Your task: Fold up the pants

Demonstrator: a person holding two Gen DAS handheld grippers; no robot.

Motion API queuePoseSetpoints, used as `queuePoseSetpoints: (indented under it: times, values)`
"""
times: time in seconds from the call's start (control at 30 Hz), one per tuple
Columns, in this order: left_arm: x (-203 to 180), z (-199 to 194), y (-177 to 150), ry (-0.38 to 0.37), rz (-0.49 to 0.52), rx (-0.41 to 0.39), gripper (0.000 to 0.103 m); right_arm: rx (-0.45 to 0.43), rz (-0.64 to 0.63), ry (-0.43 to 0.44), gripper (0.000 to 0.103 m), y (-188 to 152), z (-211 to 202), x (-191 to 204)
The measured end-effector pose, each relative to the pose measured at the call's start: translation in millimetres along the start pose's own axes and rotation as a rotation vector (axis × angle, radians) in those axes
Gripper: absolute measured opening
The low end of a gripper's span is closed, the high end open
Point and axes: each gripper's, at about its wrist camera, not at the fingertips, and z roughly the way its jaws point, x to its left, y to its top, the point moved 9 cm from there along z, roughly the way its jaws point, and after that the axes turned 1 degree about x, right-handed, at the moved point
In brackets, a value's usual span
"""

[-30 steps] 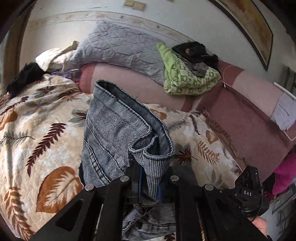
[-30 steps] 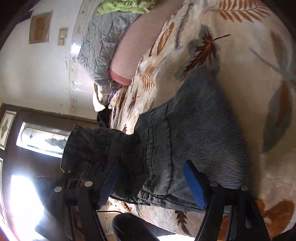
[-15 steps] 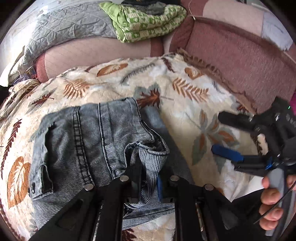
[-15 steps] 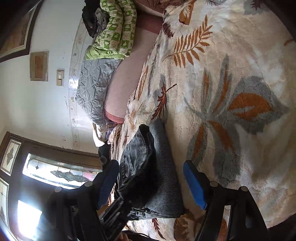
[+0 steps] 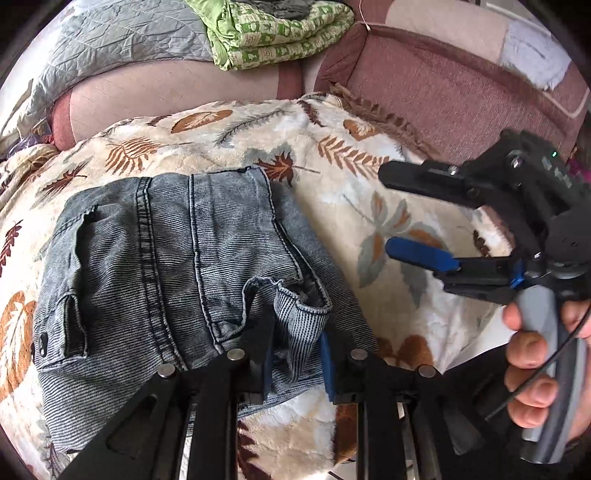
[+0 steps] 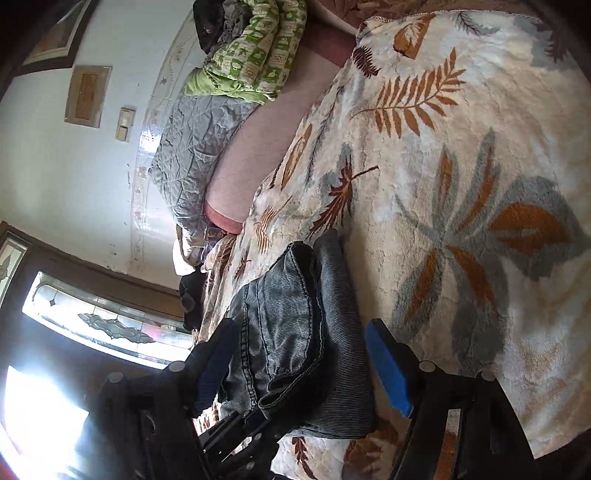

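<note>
Pants (image 5: 177,258) lie folded on blanket (image 5: 369,206). Left gripper (image 5: 295,350) jaws slightly parted around hem: release gently. Right gripper (image 5: 413,214) jaws wide, empty, beside pants.

Bare leaf-print blanket (image 5: 369,206) right of the folded pants (image 5: 166,258), sofa back (image 5: 443,96) walling the far edge, green quilt (image 5: 273,33) seemingly stacked above.

Grey-blue striped pants (image 5: 166,258), cream leaf-print blanket (image 5: 332,206), green patterned quilt (image 5: 273,37)

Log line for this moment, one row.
pants: folded on blanket | left gripper: around hem fold | right gripper: open, off fabric
</note>
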Motion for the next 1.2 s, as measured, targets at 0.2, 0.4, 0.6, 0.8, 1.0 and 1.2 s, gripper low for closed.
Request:
queuePoseSetpoints:
  times: [0.2,0.4,0.6,0.8,1.0,1.2]
  values:
    - [46,-105,22,0.029,-0.131,-0.265,0.074,0.047,-0.106,-0.009,0.075,4,9,35]
    - [135,-109,15,0.232,-0.291,-0.264,0.080,0.159,-0.245,0.066,0.075,4,52,106]
    - [144,-18,-46,0.232,-0.292,0.058,0.083,0.359,-0.112,0.125,0.075,-11,141,100]
    - [142,-19,-44,0.228,-0.282,0.064,0.086,0.434,-0.062,-0.041,0.073,-26,170,55]
    - [138,-79,-19,0.217,-0.272,-0.135,0.085,0.390,-0.165,0.009,0.077,-26,126,95]
    - [159,-35,-49,0.286,-0.257,0.053,0.086,0.472,-0.115,-0.024,0.079,-82,109,45]
